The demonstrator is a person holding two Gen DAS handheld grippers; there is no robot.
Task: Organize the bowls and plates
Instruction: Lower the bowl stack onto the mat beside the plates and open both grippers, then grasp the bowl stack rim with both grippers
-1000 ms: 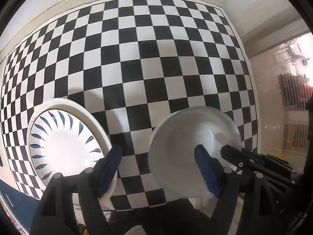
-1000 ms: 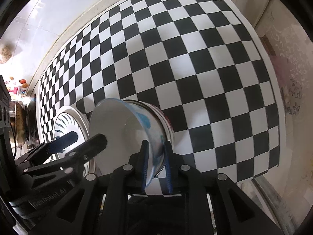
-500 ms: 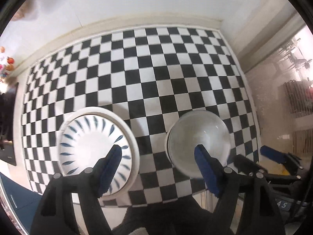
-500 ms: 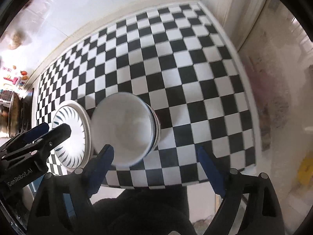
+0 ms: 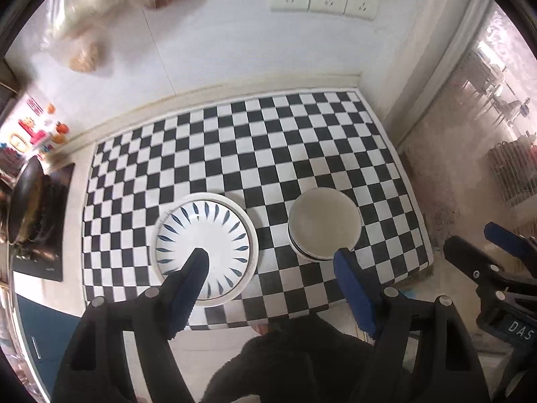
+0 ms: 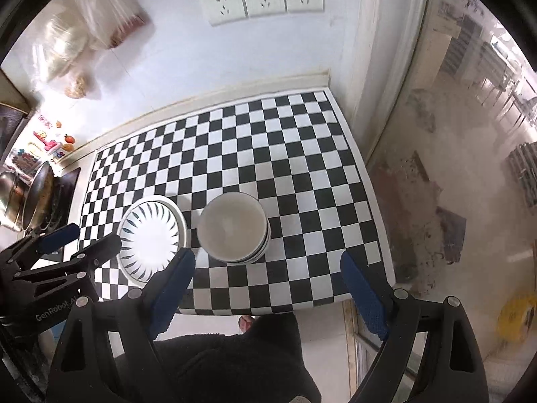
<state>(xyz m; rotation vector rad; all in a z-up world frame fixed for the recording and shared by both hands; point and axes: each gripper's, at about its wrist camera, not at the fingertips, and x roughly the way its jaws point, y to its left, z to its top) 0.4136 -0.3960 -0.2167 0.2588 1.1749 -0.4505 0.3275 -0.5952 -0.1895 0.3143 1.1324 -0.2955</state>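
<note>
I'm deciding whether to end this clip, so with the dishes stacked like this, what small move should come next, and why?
Probably just hold both grippers back and stop. The bowls sit nested in one stack and the plates in another, side by side on the checkered mat. The left gripper and right gripper are open, empty and clear of the dishes, and no loose dish shows.

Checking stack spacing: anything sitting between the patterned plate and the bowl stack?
Nothing. In both wrist views only bare checkered mat separates the patterned plate from the bowl stack; they stand apart, not touching.
</note>
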